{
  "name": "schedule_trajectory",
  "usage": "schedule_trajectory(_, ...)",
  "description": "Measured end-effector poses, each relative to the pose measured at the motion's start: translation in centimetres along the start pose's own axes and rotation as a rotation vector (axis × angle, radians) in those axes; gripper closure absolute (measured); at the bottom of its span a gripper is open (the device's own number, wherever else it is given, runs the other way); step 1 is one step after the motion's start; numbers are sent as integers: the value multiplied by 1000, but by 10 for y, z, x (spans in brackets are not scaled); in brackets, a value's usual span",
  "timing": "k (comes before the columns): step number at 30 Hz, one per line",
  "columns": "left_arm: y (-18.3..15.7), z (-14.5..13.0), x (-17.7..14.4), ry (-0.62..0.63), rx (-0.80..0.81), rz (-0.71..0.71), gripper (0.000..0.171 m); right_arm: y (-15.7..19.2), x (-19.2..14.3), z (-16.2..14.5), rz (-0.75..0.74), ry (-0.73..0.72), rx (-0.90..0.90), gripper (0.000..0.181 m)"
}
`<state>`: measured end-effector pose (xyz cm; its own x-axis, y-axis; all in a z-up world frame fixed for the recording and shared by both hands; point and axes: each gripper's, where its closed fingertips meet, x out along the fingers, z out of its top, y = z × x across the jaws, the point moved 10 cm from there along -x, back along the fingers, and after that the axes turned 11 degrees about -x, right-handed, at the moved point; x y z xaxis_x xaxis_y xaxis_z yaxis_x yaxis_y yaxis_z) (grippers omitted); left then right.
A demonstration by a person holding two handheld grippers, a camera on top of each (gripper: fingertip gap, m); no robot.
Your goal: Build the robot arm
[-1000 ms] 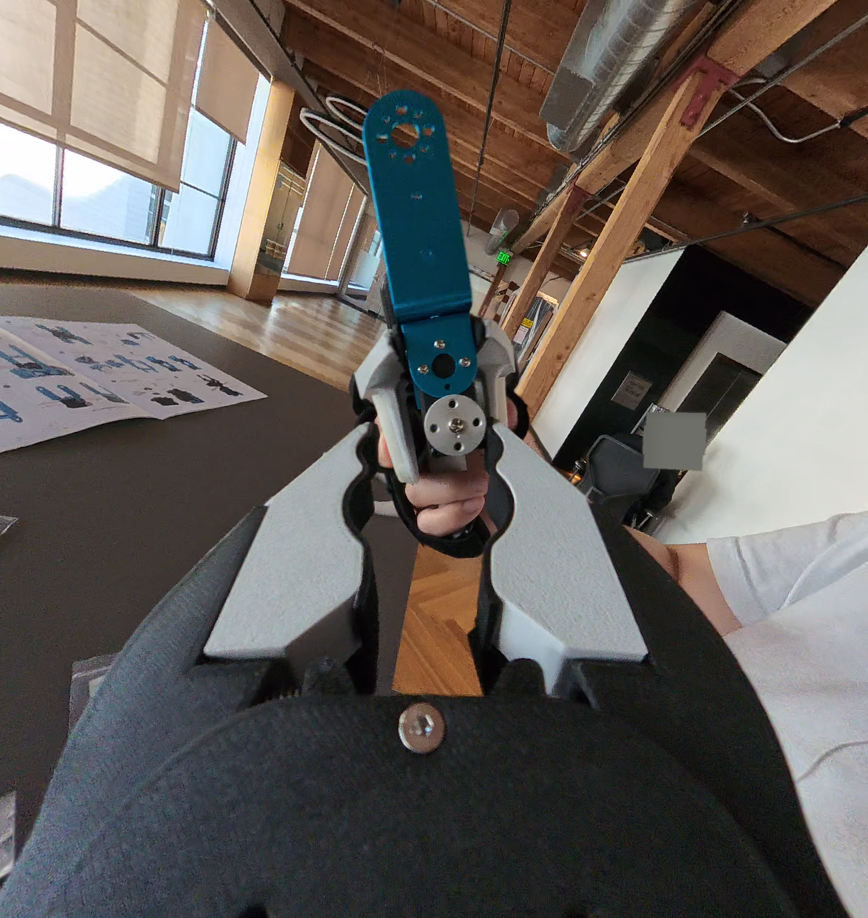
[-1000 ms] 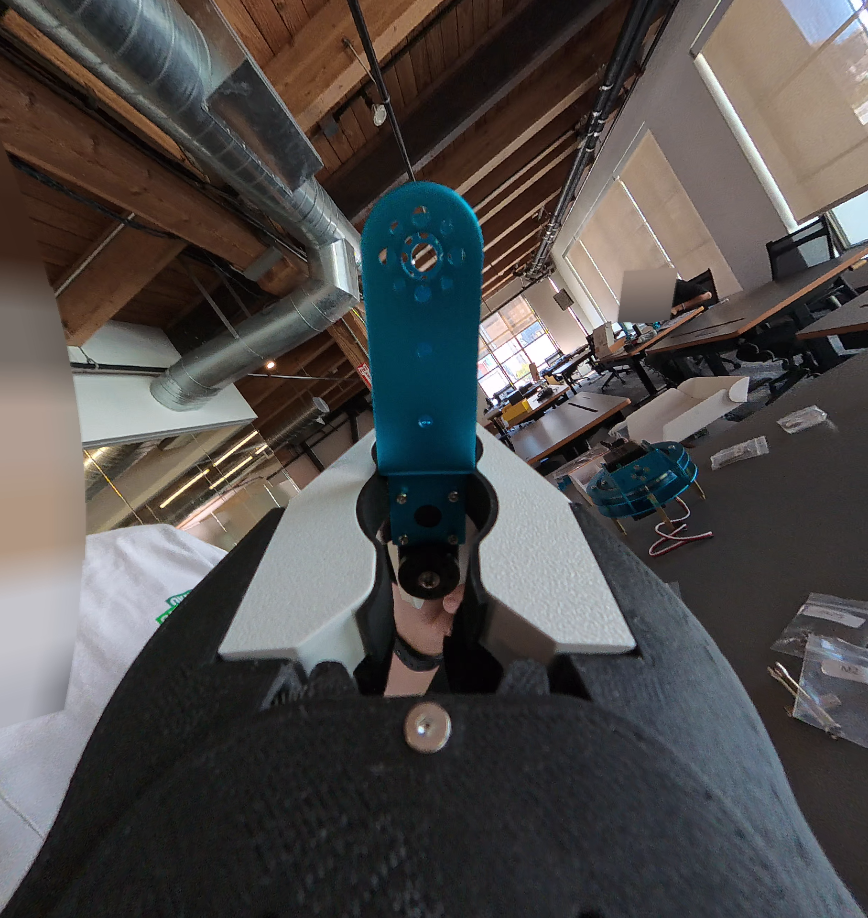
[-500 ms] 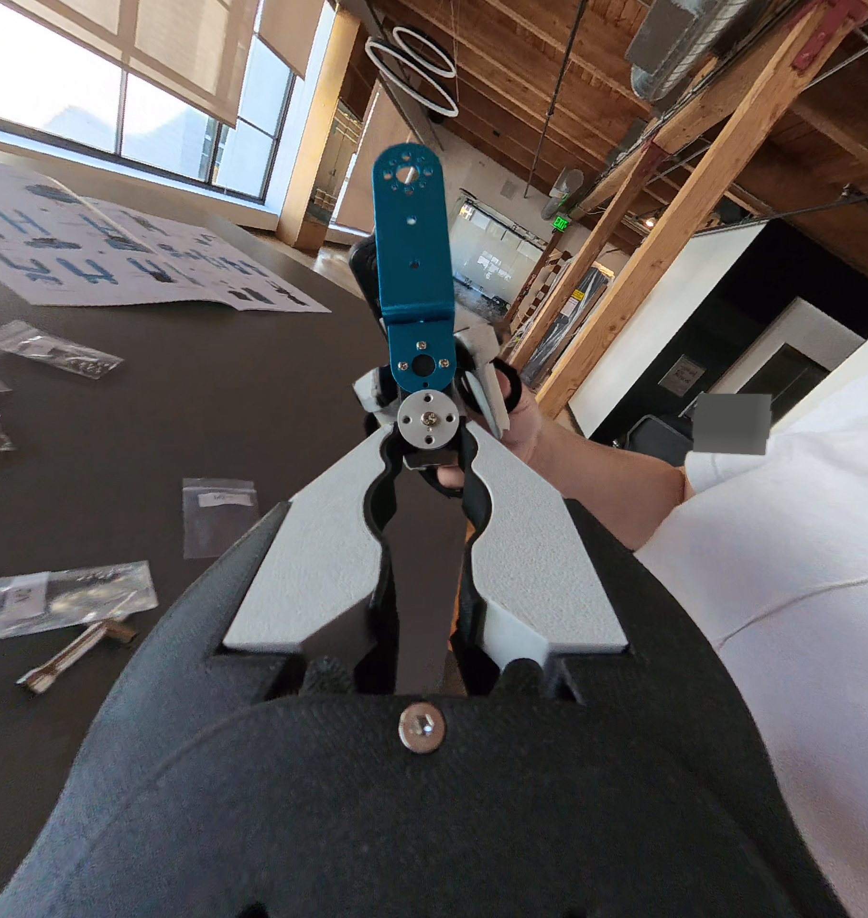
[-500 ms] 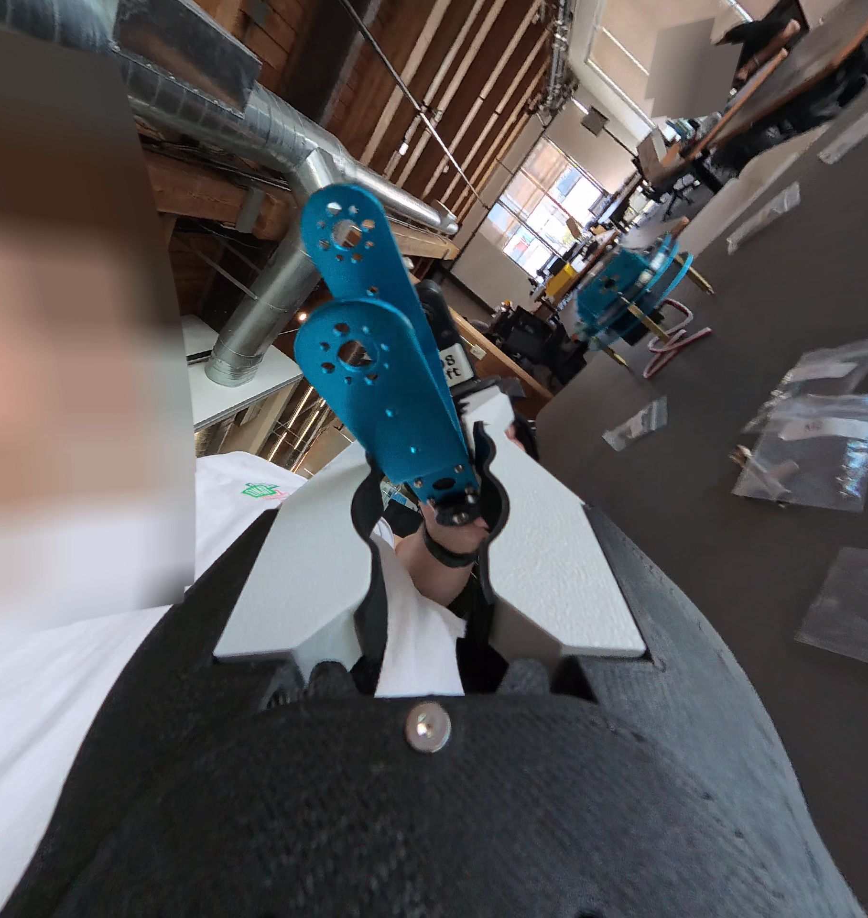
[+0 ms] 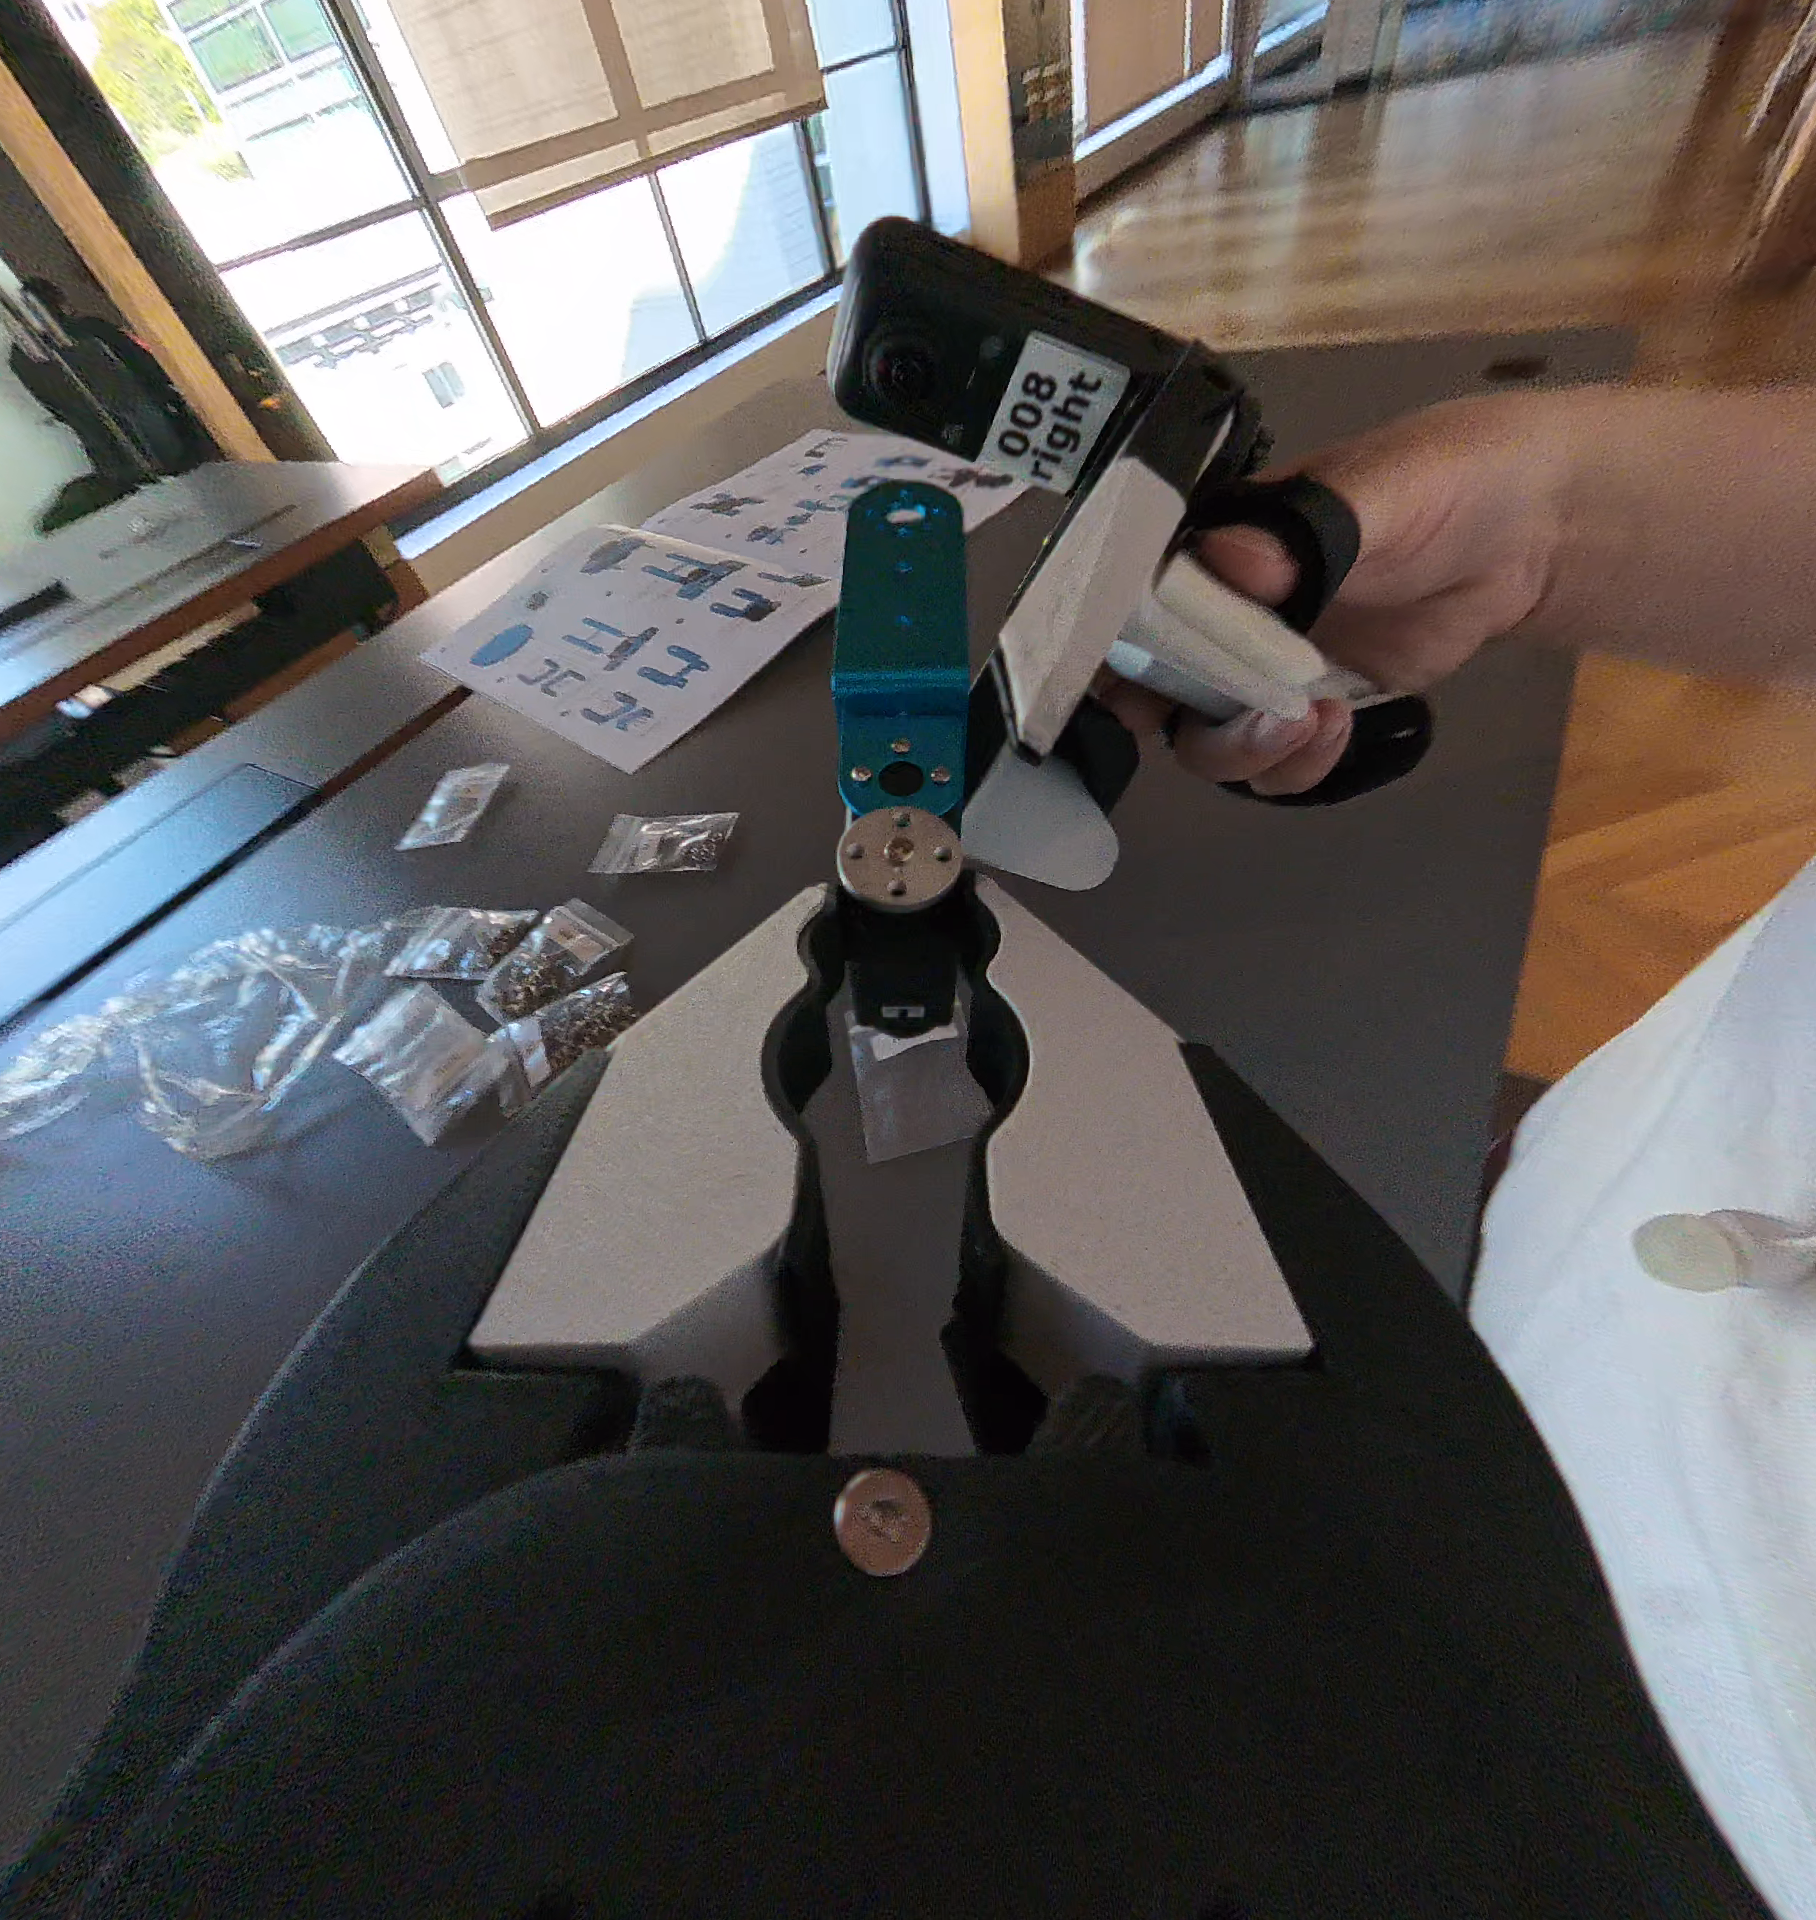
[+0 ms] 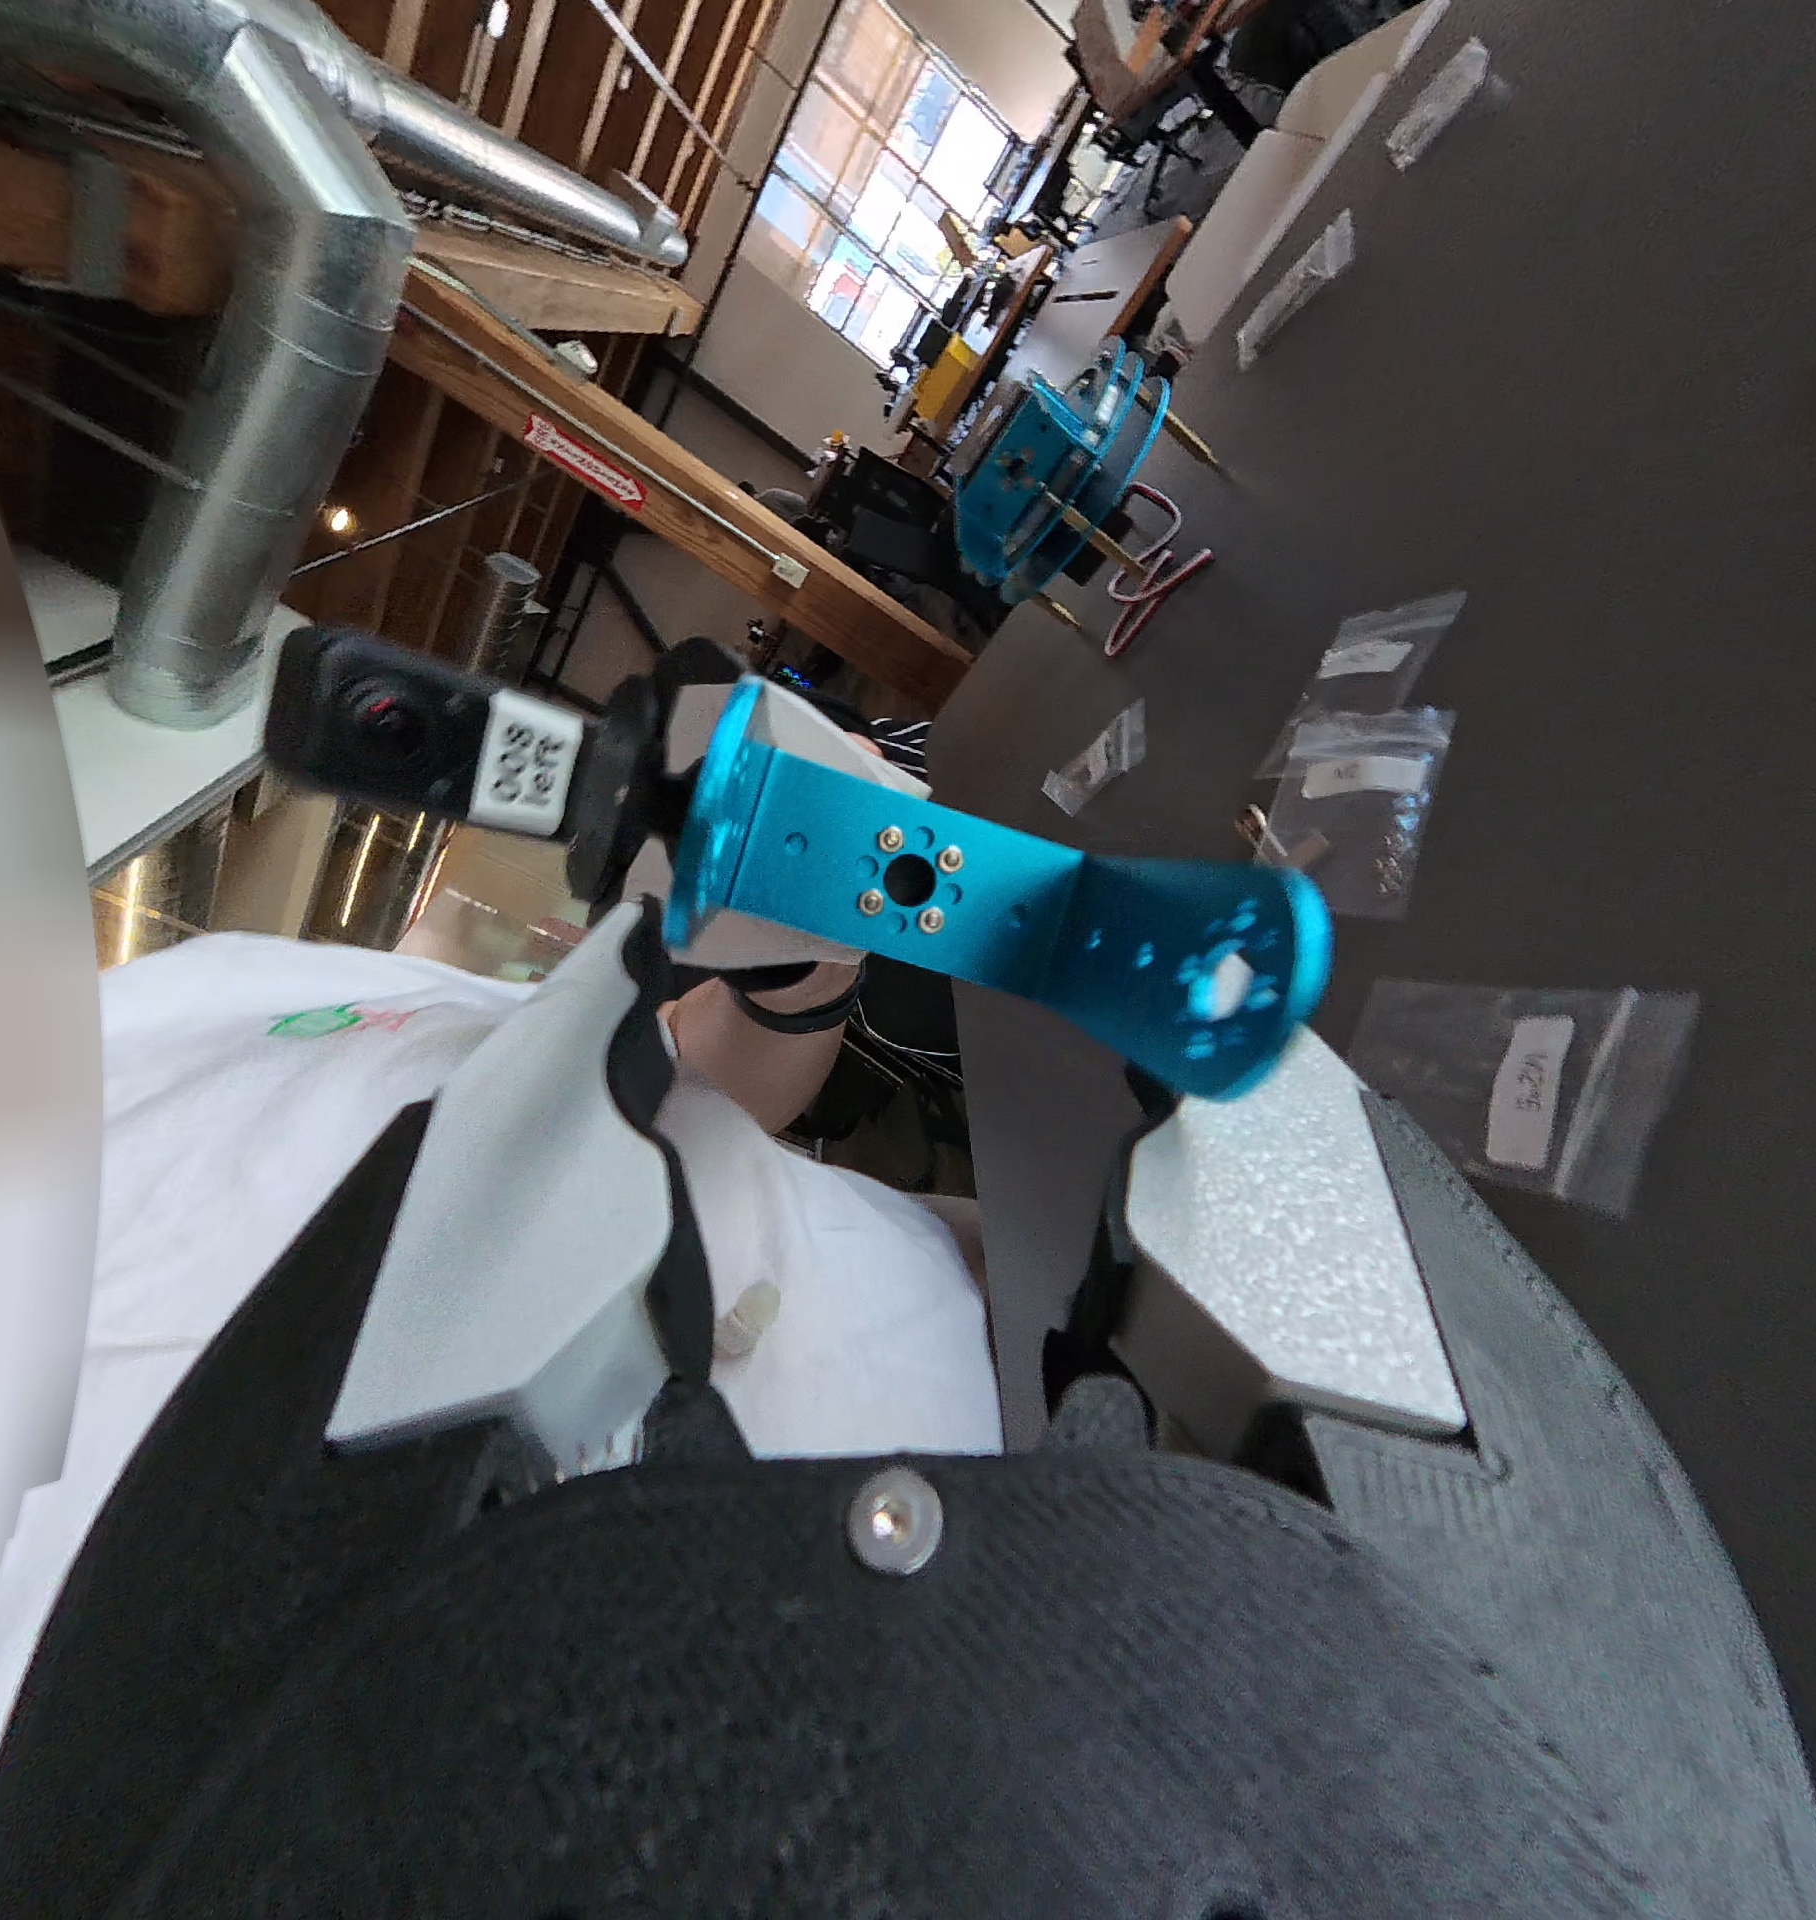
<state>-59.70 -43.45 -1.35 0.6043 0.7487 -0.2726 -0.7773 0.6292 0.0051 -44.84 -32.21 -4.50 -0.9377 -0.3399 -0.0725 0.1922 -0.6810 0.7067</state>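
A second ago my right tool clamped the blue anodised U-shaped metal bracket; now its jaws stand wide apart and the bracket lies crosswise beyond them. My left tool pinches a black servo block with a round silver horn, which carries the bracket upright above the dark surface. My right hand holds its tool tilted just beside the bracket. Small clear plastic bags lie to the left.

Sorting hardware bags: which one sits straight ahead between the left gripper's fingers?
The lone clear bag seen through the gap of the left gripper, under the blue bracket assembly it holds; the other bags lie clustered off to the left.
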Motion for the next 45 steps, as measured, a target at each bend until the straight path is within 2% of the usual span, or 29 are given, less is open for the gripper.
schedule_trajectory(2, -12, 6, 17, 45, 127, 72, 152, -2, -7, -2, -12, -21, 56, 89)
schedule_trajectory(3, -19, 10, 24, 63, 186, 100, 152, -6, -14, -3, -26, -53, 72, 101)
schedule_trajectory(5, -32, 14, 40, 86, 256, 151, 151, -11, -30, -3, -3, -111, 100, 104)
schedule_trajectory(12, -65, 30, 77, 88, 337, 221, 151, -20, -76, -5, 218, -178, 141, 106)
schedule_trajectory(18, -89, 37, 111, 105, 329, 295, 151, -23, -113, -7, 201, -198, 127, 106)
schedule_trajectory(21, -99, 41, 136, 80, 347, 308, 149, -26, -143, -9, 175, -217, 140, 106)
schedule_trajectory(23, -101, 45, 157, 72, 304, 311, 146, -31, -163, -10, 145, -249, 133, 107)
schedule_trajectory(29, -86, 51, 219, 62, -18, 151, 125, -55, -223, 2, 85, -353, 191, 107)
schedule_trajectory(32, -70, 54, 242, 46, -231, 56, 122, -68, -250, 15, 59, -389, 190, 107)
schedule_trajectory(34, -60, 53, 256, 17, -479, -95, 121, -77, -267, 23, 52, -417, 172, 107)
schedule_trajectory(38, -41, 41, 286, -92, -1052, -520, 130, -94, -288, 37, 32, -425, 75, 106)
schedule_trajectory(40, -35, 32, 307, -112, -1293, -693, 119, -102, -292, 42, 35, -412, 20, 106)
schedule_trajectory(43, -35, 20, 335, -146, -1576, -899, 111, -111, -303, 51, 83, -470, -39, 106)
schedule_trajectory(45, -35, 15, 349, -188, -1676, -963, 110, -115, -311, 54, 104, -486, -90, 106)
